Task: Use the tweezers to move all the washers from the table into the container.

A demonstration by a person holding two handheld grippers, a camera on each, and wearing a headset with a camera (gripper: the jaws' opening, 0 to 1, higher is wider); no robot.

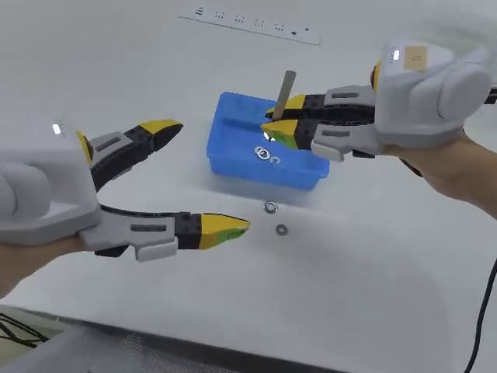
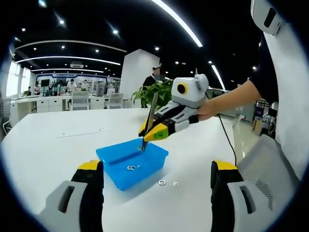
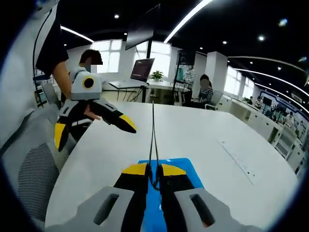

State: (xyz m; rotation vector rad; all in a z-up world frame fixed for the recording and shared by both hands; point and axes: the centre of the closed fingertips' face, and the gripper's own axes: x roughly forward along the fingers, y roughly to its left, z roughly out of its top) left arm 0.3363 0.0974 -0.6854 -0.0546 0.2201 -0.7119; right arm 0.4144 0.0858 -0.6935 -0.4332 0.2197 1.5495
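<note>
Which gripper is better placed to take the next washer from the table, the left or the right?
Right. The right gripper is shut on the tweezers above the container, and two washers lie on the table close beside it. The left gripper is open and holds nothing.

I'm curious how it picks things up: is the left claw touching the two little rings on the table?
Apart. In the left gripper view the two washers lie on bare table ahead of the open left gripper.
</note>
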